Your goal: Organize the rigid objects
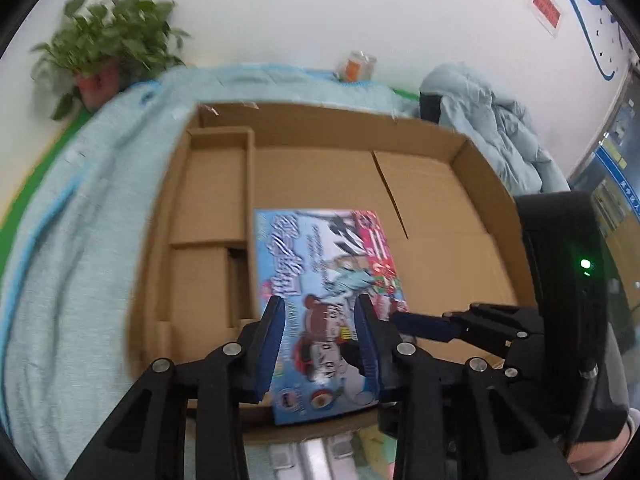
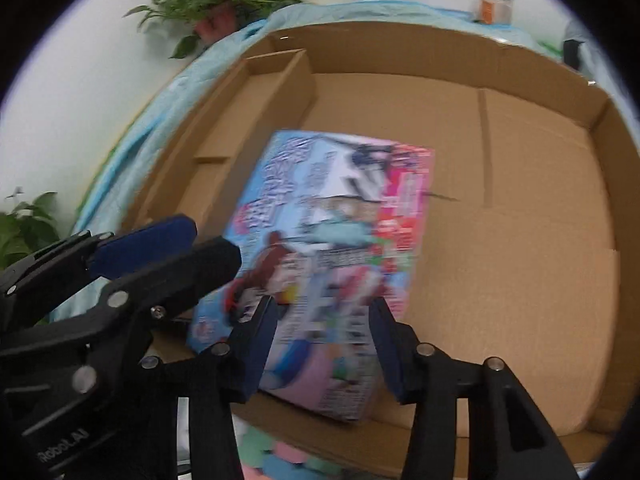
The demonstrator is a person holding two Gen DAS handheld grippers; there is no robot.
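Colourful printed box (image 1: 320, 280) lies inside large cardboard tray (image 1: 420, 200), near front wall, just right of tray's narrow left compartment (image 1: 212, 184). In right wrist view box (image 2: 320, 260) appears tilted, near end raised toward camera.

Left tongs (image 1: 320, 320): spread, over near end of box, blue pads (image 1: 276, 344) on either side; contact cannot be told.

Right tongs (image 2: 322, 328): spread, fingers flanking near edge of box; grip not confirmed, image blurred.

Tray rests on light blue cloth (image 1: 80, 240). Potted plant (image 1: 108, 40) against wall behind.
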